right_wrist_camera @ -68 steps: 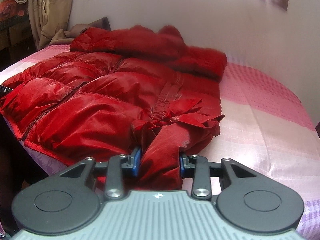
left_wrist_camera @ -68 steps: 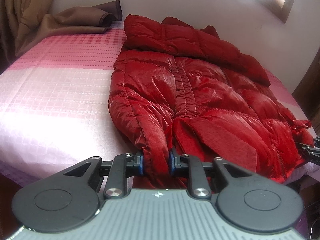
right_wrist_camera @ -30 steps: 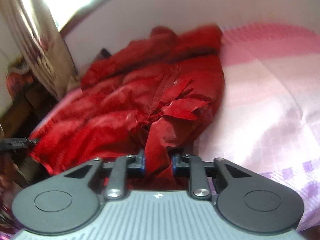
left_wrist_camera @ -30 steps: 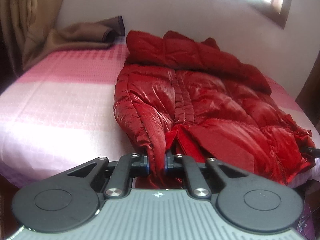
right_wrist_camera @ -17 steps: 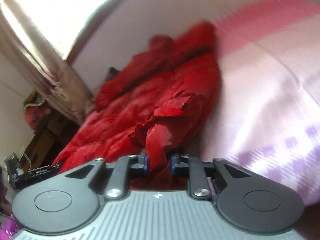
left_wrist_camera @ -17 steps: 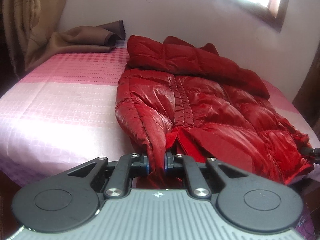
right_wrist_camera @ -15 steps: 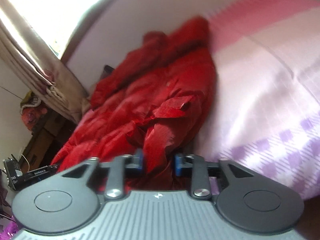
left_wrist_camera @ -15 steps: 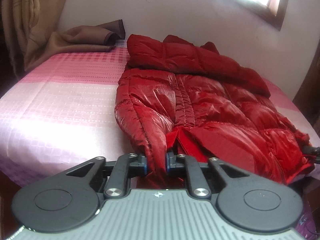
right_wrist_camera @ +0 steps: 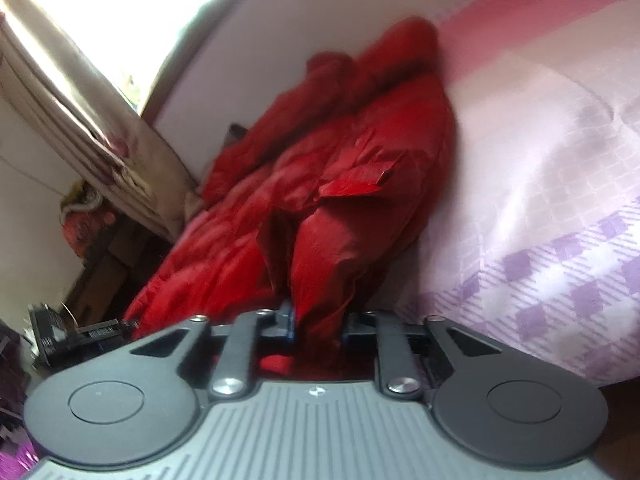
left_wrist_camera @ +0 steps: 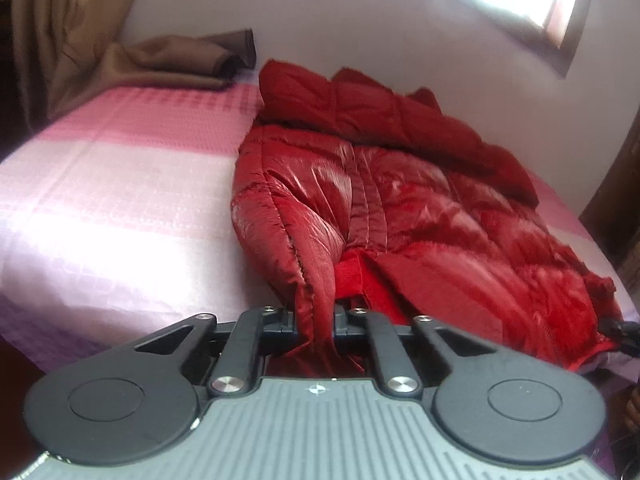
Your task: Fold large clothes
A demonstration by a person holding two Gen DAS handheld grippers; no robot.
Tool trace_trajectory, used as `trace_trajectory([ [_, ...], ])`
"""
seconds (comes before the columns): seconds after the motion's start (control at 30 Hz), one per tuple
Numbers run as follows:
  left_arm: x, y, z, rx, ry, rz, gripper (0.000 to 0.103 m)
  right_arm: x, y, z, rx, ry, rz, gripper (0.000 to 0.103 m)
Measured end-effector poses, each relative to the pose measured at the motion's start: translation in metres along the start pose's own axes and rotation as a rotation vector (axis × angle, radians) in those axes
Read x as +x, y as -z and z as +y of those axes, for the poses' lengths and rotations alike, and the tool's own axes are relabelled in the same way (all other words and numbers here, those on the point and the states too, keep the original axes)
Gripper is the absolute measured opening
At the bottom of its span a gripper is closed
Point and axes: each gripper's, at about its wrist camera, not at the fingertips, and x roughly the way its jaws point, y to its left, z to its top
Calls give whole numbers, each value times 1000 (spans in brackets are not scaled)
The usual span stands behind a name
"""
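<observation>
You're barely started: your left gripper point(left_wrist_camera: 316, 320) and right gripper point(right_wrist_camera: 318, 326) each pinch a hem corner of the red jacket point(left_wrist_camera: 400, 208) at 6 o'clock, which lies unfolded toward 12 o'clock on the bed point(left_wrist_camera: 120, 200).

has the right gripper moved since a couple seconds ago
Yes. The right gripper, shut on the red jacket, has rolled: the pink bed lay level across its view earlier and now slants steeply up the right side, with the window now at top left.

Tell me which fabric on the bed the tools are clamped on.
The red puffer jacket: the left tool and right tool pinch its near hem. The brown cloth lies ungripped by the wall.
</observation>
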Motion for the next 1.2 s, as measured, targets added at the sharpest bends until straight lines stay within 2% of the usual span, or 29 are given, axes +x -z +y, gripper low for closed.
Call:
trace_trajectory([
  [0.17,-23,1,-6,-9,2,-53,13,-25,-4,2,32,-91,-44,13],
  [0.43,-77,3,-1,-119,37,-150,13,-59,-5,21,89,-271,-115,14],
  [0.57,-90,-20,-9,-141,39,-210,13,-72,-24,34,92,-322,-184,14],
  [0.7,-92,-63,-20,-138,28,-278,13,-71,-60,44,94,-343,-239,14],
  [0.9,-49,-147,-29,-183,-1,-297,15,-39,-122,40,123,-289,-257,14],
  [1.03,12,-200,-31,-211,-42,-248,18,-8,-164,28,183,-228,-264,14],
  [1.2,86,-234,-35,-189,-117,-184,21,41,-210,3,257,-137,-255,14],
])
